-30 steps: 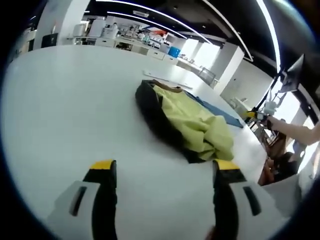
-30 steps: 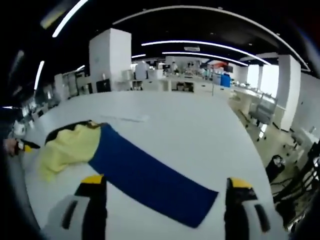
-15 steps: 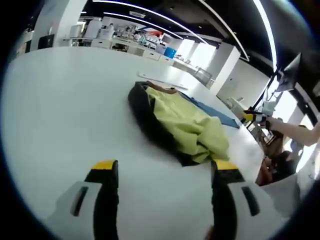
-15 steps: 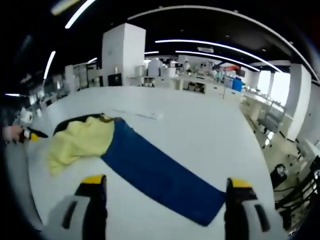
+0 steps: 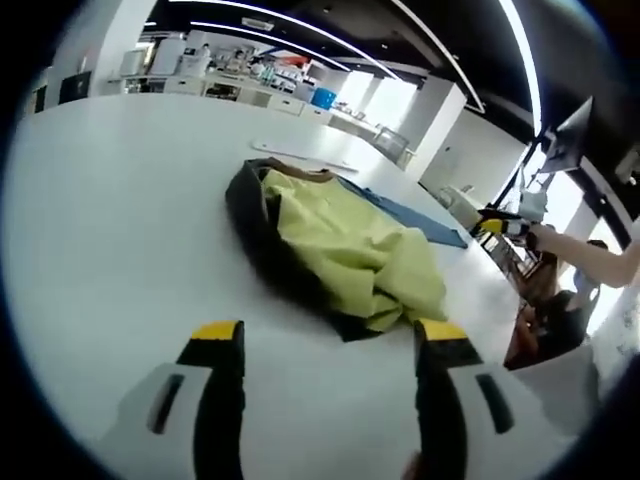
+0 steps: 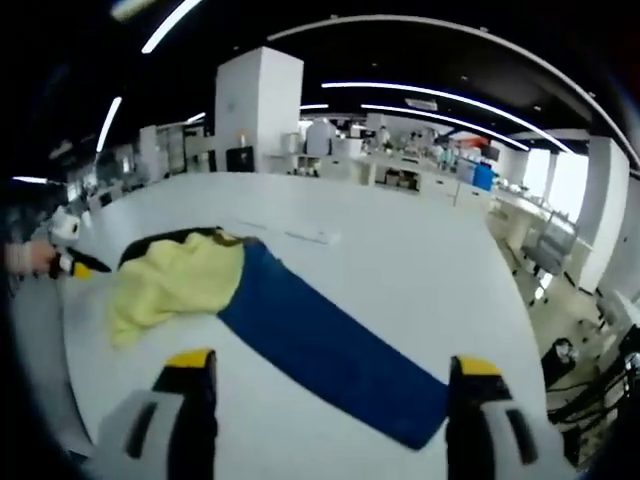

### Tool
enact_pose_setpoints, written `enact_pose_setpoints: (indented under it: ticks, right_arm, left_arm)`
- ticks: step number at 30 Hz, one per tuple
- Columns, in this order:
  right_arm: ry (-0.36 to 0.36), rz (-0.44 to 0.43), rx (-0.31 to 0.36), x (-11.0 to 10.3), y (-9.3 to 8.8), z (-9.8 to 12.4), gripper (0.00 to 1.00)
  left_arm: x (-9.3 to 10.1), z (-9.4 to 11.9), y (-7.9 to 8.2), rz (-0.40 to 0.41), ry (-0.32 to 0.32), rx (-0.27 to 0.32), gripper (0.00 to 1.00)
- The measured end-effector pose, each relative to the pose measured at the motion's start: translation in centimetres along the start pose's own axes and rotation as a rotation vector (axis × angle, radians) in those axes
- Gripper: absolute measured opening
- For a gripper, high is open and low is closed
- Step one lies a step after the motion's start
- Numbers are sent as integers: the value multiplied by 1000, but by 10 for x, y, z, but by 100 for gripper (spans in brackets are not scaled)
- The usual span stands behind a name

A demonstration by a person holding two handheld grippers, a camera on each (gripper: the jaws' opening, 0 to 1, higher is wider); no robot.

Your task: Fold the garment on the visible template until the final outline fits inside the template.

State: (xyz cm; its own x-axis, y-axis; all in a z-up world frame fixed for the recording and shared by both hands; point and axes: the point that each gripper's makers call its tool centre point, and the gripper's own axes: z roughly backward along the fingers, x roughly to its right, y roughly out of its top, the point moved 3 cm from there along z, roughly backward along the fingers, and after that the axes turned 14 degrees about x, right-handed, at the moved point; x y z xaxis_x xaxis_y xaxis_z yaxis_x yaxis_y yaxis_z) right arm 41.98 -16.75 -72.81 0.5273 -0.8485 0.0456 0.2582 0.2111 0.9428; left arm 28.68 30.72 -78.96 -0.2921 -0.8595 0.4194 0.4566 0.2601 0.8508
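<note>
A crumpled garment, yellow-green with a black outer side (image 5: 335, 245), lies on the white table (image 5: 110, 200). It rests over one end of a long blue template (image 6: 330, 345) that stretches across the table. In the right gripper view the garment (image 6: 175, 283) shows at the template's left end. My left gripper (image 5: 328, 345) is open, above the table a little short of the garment. My right gripper (image 6: 330, 375) is open over the near part of the blue template. The right gripper (image 5: 497, 222) also appears far right in the left gripper view, held by a hand.
A thin white sheet (image 6: 305, 236) lies on the table beyond the garment. Office desks and shelves (image 6: 400, 170) stand behind the table. Chairs and a person's seated form (image 5: 545, 310) are past the table's right edge in the left gripper view.
Both views have shifted slightly: the garment sits a bit lower and closer in the left gripper view, and the template has drifted right in the right gripper view. Both grippers stay open.
</note>
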Motion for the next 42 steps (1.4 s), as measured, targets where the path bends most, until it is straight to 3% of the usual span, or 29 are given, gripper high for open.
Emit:
enact_pose_setpoints:
  ticks: [17,24,31,36,38,42]
  right_arm:
    - [33,-12,36,-29,5,13,93]
    - [41,-44,39,-34,-2,19,92]
    - [38,-71,36,-37,-8,21,91]
    - [43,-77,32,-41,-9,23,91]
    - [45,-77,28,-41,-11,23,91]
    - [47,-89,33,-45,-11,24,90]
  left_arm:
    - [10,-31,-19,31,11,-43,45]
    - [13,-31,-27,-112,0,-88,35]
    - [28,-36,-35,-161,-22,-104,23]
    - [25,-45,-36,-151,2,-96,7]
    - [22,-45,-36,-111,34,-105,0]
    - [23,-45,-30,-100,17,-74,0]
